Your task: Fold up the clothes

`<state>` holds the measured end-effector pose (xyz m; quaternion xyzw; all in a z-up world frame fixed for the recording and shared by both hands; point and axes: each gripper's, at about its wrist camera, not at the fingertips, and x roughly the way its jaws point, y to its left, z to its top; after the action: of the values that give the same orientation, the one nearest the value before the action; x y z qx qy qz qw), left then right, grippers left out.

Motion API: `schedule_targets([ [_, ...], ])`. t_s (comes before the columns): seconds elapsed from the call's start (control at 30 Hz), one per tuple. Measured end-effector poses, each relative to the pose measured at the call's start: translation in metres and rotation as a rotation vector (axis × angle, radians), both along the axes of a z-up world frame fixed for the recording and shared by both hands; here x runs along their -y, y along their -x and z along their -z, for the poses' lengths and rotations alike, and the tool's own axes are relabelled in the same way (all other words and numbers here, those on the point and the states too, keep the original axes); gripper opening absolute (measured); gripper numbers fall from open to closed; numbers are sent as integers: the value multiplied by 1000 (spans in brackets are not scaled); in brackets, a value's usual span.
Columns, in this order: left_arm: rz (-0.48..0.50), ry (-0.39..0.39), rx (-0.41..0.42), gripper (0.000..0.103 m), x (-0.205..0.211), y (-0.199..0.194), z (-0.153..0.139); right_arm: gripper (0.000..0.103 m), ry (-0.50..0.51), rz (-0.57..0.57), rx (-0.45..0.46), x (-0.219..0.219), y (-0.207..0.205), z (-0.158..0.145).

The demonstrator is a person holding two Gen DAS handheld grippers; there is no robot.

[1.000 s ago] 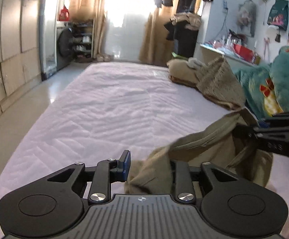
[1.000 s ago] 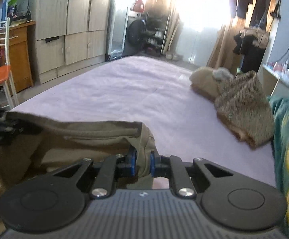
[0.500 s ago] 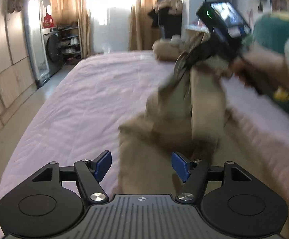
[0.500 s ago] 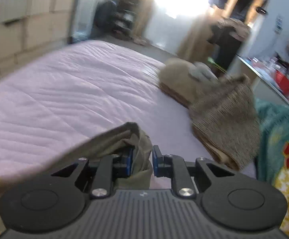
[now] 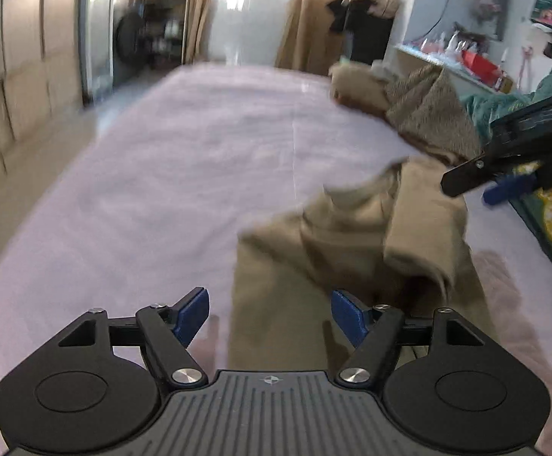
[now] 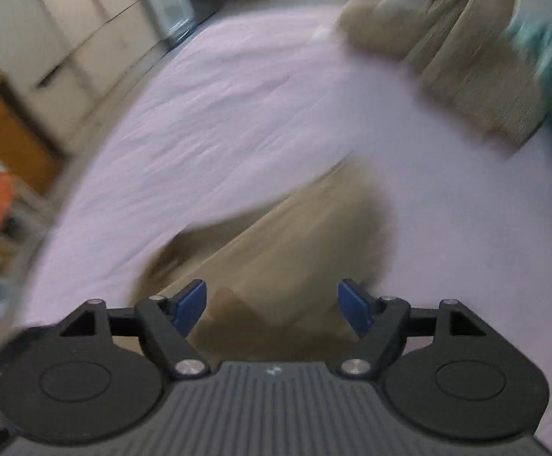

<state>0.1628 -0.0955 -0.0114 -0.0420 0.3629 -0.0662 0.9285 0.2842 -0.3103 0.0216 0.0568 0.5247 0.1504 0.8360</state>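
A khaki garment (image 5: 352, 250) lies crumpled on the pink bed (image 5: 184, 174), with a flap folded over its far right part. My left gripper (image 5: 270, 313) is open and empty just above the garment's near edge. My right gripper (image 6: 272, 307) is open and empty above the same garment (image 6: 287, 250); it also shows in the left wrist view (image 5: 504, 178) at the right, past the garment's far corner. The right wrist view is blurred by motion.
Folded brown and tan clothes (image 5: 420, 114) are stacked at the far right of the bed. A teal blanket (image 5: 542, 197) lies along the right edge. Wardrobes (image 5: 17, 60) and floor are on the left; a cluttered shelf (image 5: 462, 57) is at the right wall.
Both grippers let go of the khaki garment and opened. The garment dropped onto the bed. The right gripper swung down and away to the right.
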Motion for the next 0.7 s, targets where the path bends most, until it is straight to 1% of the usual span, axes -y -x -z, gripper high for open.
schedule_targets([
  [0.03, 8, -14, 10, 73, 5, 10, 1, 77, -11, -2, -33, -6, 7, 3],
  [0.07, 25, -30, 18, 73, 11, 21, 2, 77, 21, -5, -40, -14, 13, 6],
  [0.17, 84, -63, -22, 73, 24, 43, 16, 79, 210, -10, 24, -40, 16, 10],
  [0.2, 92, -74, -40, 73, 27, 46, 24, 79, 242, 2, 43, -46, 12, 12],
  [0.23, 101, -85, -58, 73, 30, 50, 31, 79, 242, 19, 47, -49, 8, 13],
  [0.27, 111, -104, -57, 74, 32, 54, 37, 79, 256, 20, 51, -53, 2, 19],
  [0.33, 138, -144, -19, 76, 33, 63, 42, 75, 289, 21, 69, -58, -9, 29],
  [0.37, 149, -152, -10, 77, 33, 67, 44, 65, 309, 21, 83, -60, -15, 33],
  [0.4, 156, -156, -4, 78, 33, 69, 44, 48, 304, 36, 105, -56, -20, 25],
  [0.43, 164, -159, 2, 78, 32, 72, 45, 39, 299, 51, 128, -51, -24, 17],
  [0.47, 166, -156, 1, 78, 31, 72, 45, 34, 294, 67, 150, -47, -29, 9],
  [0.53, 160, -139, -14, 78, 28, 66, 41, 34, 283, 98, 194, -37, -38, -7],
  [0.63, 154, -149, -21, 78, 27, 56, 41, 38, 267, 144, 261, -23, -51, -32],
  [0.67, 154, -144, -24, 79, 27, 55, 41, 45, 261, 159, 283, -19, -56, -40],
  [0.7, 154, -139, -27, 80, 27, 54, 42, 58, 193, 88, 264, -25, -50, -48],
])
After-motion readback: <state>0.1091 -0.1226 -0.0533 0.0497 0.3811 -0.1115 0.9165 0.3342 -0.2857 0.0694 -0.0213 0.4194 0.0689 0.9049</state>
